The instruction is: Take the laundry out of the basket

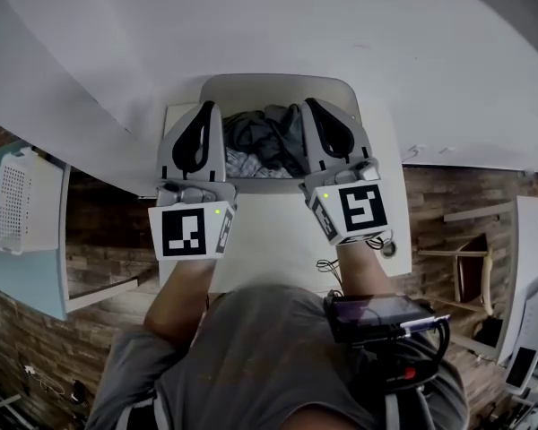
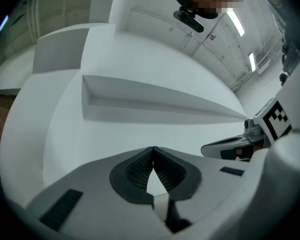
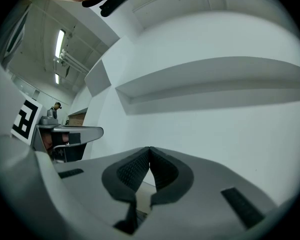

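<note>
The left tool (image 2: 152, 150) and the right tool (image 3: 149, 149) are both pressed together with nothing in them, one over each side of the basket (image 1: 278, 82) on the table (image 1: 278, 231), and the laundry (image 1: 264, 137) lies piled inside, right between them, just as near to both.

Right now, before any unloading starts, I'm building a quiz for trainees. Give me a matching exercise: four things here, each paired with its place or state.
Things:
1. laundry
2. left gripper
3. white perforated crate
4. basket

Places or states:
A. stands on the white table
B. jaws shut, nothing between them
C. far left, on a teal surface
D. grey heap inside another item

Pairs: 1-D, 2-B, 3-C, 4-A
</note>
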`<act>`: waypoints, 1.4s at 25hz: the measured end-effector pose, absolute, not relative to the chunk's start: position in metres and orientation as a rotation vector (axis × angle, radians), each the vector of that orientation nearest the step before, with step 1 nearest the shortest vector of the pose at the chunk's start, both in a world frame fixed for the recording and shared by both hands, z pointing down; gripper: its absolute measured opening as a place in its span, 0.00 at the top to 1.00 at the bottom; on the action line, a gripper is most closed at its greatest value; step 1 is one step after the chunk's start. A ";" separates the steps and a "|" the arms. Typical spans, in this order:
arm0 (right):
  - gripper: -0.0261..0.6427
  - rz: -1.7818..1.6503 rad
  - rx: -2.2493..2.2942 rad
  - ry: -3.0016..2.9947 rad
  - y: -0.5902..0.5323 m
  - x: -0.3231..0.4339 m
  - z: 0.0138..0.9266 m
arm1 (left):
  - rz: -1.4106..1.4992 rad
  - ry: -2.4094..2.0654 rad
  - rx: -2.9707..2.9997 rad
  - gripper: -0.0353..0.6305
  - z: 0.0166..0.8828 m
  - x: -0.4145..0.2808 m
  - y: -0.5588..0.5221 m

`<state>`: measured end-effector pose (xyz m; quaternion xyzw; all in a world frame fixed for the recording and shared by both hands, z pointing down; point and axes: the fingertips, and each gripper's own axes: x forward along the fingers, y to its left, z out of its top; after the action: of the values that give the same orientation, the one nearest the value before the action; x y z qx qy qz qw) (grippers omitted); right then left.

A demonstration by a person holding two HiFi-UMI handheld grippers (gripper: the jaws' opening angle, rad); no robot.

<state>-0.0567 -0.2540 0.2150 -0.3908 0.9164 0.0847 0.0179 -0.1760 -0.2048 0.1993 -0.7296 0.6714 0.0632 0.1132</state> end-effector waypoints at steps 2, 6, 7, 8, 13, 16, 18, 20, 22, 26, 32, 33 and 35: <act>0.95 0.261 -1.223 2.870 -0.265 -0.062 0.222 | 0.192 1.968 -2.161 0.94 0.203 -0.178 -0.216; 0.95 0.229 -1.245 2.920 -0.292 -0.067 0.241 | 0.197 1.972 -2.205 0.94 0.216 -0.180 -0.241; 0.95 0.216 -1.240 2.933 -0.299 -0.070 0.246 | 0.203 1.973 -2.213 0.94 0.218 -0.181 -0.247; 0.95 0.198 -1.229 2.949 -0.305 -0.072 0.251 | 0.208 1.975 -2.222 0.94 0.220 -0.182 -0.253; 0.95 0.086 -1.127 3.059 -0.331 -0.084 0.283 | 0.208 1.967 -2.246 0.94 0.226 -0.182 -0.282; 0.92 0.074 -1.097 3.128 -0.345 -0.088 0.305 | 0.211 1.975 -2.255 0.94 0.234 -0.185 -0.296; 0.77 0.062 -1.060 3.191 -0.352 -0.094 0.322 | 0.215 1.988 -2.260 0.94 0.240 -0.189 -0.303; 0.70 0.065 -1.019 3.266 -0.356 -0.101 0.340 | 0.218 2.003 -2.265 0.94 0.246 -0.193 -0.308; 0.60 0.060 -0.982 3.343 -0.357 -0.105 0.358 | 0.215 2.015 -2.271 0.94 0.250 -0.196 -0.312; 0.47 -0.033 -0.906 3.484 -0.356 -0.110 0.395 | 0.208 2.022 -2.278 0.94 0.254 -0.200 -0.315; 0.37 -0.106 -0.804 3.660 -0.355 -0.113 0.438 | 0.211 2.029 -2.299 0.94 0.261 -0.203 -0.318; 0.35 -0.103 -0.787 3.691 -0.355 -0.112 0.445 | 0.207 2.029 -2.306 0.94 0.263 -0.203 -0.319; 0.33 -0.109 -0.769 3.746 -0.357 -0.110 0.459 | 0.211 2.034 -2.318 0.94 0.267 -0.204 -0.321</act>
<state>-0.1095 -0.3568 0.4590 -0.1894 0.9225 -0.0270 -0.3352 -0.2038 -0.3207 0.2669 -0.7497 0.6578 0.0682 0.0251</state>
